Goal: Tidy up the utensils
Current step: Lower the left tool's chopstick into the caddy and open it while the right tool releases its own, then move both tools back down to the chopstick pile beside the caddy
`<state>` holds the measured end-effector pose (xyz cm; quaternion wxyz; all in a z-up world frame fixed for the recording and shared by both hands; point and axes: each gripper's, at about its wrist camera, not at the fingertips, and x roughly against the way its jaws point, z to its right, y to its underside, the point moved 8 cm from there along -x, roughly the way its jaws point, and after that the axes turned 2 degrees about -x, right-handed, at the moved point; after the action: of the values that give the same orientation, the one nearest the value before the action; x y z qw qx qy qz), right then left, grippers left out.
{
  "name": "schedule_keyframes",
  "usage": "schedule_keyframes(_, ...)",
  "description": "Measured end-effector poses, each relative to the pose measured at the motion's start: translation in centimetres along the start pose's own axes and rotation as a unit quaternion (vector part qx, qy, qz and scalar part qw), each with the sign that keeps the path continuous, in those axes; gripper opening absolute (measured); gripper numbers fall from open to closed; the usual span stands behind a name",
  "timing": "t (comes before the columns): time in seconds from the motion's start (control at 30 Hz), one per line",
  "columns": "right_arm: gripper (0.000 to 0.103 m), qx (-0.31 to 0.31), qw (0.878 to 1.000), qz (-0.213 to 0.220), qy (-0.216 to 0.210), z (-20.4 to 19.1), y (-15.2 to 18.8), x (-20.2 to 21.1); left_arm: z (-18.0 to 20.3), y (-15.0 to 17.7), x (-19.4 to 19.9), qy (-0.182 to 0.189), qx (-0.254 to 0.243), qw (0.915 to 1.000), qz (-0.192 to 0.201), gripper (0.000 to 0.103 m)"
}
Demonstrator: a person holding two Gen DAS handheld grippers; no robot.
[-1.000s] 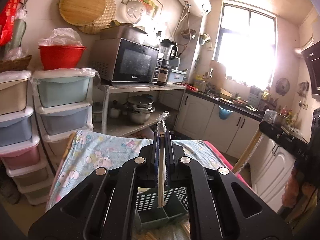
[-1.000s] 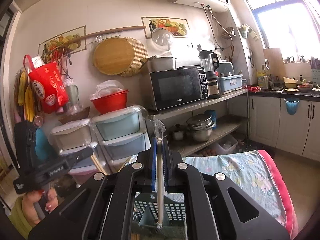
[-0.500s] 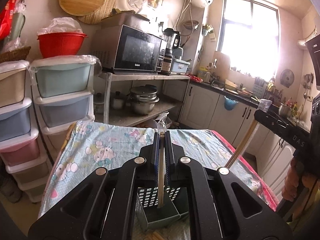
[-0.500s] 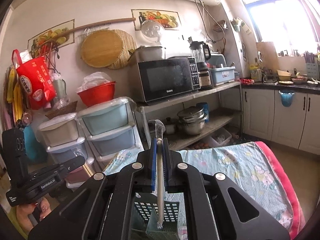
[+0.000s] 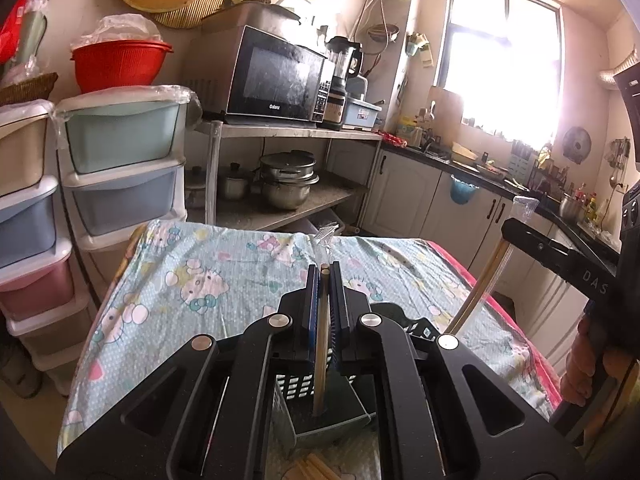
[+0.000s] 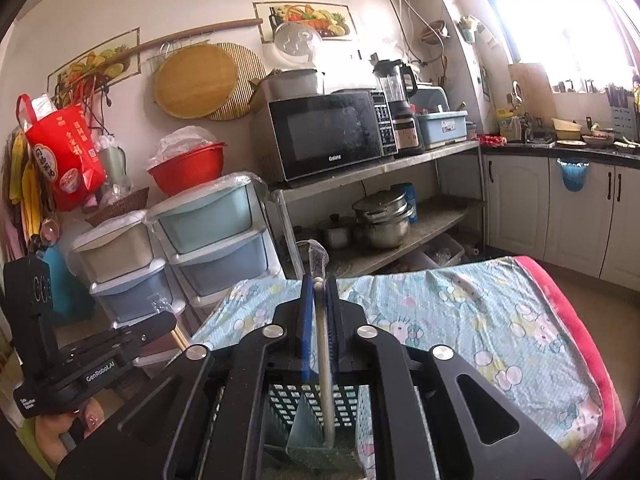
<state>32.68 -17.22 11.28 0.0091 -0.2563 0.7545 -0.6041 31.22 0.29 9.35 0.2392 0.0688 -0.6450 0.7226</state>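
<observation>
My left gripper (image 5: 324,274) is shut on a pair of wooden chopsticks (image 5: 320,344) in a clear wrapper. Their lower ends stand inside a dark slotted utensil holder (image 5: 304,390) on the table. My right gripper (image 6: 319,284) has a pale wrapped pair of chopsticks (image 6: 326,380) between its blue pads. Its jaws are opening, and a thin gap shows beside the sticks, whose tips rest in a compartment of the holder (image 6: 292,404). The right gripper (image 5: 560,256) also shows in the left wrist view, and the left gripper (image 6: 120,344) in the right wrist view.
The table carries a light blue cartoon-print cloth (image 5: 192,280) with a red border (image 6: 576,320). A few loose chopsticks (image 5: 316,468) lie in front of the holder. Stacked plastic drawers (image 5: 120,168), a metal shelf with a microwave (image 5: 276,80) and white cabinets (image 6: 516,204) surround it.
Both grippers have sunk, carrying their chopsticks deeper into the holder. The right gripper's pads have parted slightly from its chopsticks. The left grip is unchanged.
</observation>
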Motion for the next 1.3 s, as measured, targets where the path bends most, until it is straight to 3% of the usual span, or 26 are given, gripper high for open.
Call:
schedule_keyframes(0.03,0.03,-0.002,1.0,-0.003,-0.001,0.1,0.2,0.0,-0.1,0.2,0.0,-0.001,0.0,1.0,-0.002,0.003)
schedule_keyframes(0.07,0.034,-0.003,1.0,-0.004,-0.001,0.1,0.4,0.0,-0.1,0.2,-0.1,-0.003,0.001,1.0,-0.003,0.003)
schedule_keyframes(0.2,0.036,0.006,1.0,-0.005,0.003,-0.1,1.3,0.4,-0.2,0.9,-0.1,-0.007,0.003,0.9999,-0.008,0.006)
schedule_keyframes(0.33,0.043,0.002,1.0,-0.008,0.008,0.3,2.0,0.9,-0.5,1.5,0.5,-0.015,0.01,0.9998,-0.006,0.043)
schedule_keyframes(0.4,0.043,-0.002,1.0,-0.011,0.011,0.7,2.4,1.1,-0.5,1.8,1.1,-0.026,0.009,0.9996,-0.002,0.046)
schedule_keyframes(0.5,0.044,-0.003,1.0,-0.017,0.012,1.0,3.1,1.5,-0.7,2.1,1.9,-0.031,0.015,0.9994,0.003,0.065)
schedule_keyframes(0.63,0.045,0.004,1.0,-0.023,0.014,1.1,3.9,2.1,-0.9,2.4,2.9,-0.031,0.023,0.9992,0.01,0.081)
schedule_keyframes(0.83,0.045,0.018,0.999,-0.043,0.006,0.7,5.8,3.1,-0.5,3.3,4.1,-0.027,0.03,0.9991,0.01,0.092)
schedule_keyframes(1.0,0.045,0.032,0.998,-0.06,0.001,0.2,7.3,3.6,-0.3,4.5,4.9,-0.031,0.029,0.9991,0.007,0.092)
schedule_keyframes(1.3,0.044,0.066,0.993,-0.095,-0.012,-1.0,10.2,4.3,-1.4,8.2,4.7,-0.033,0.057,0.9972,-0.037,0.092)
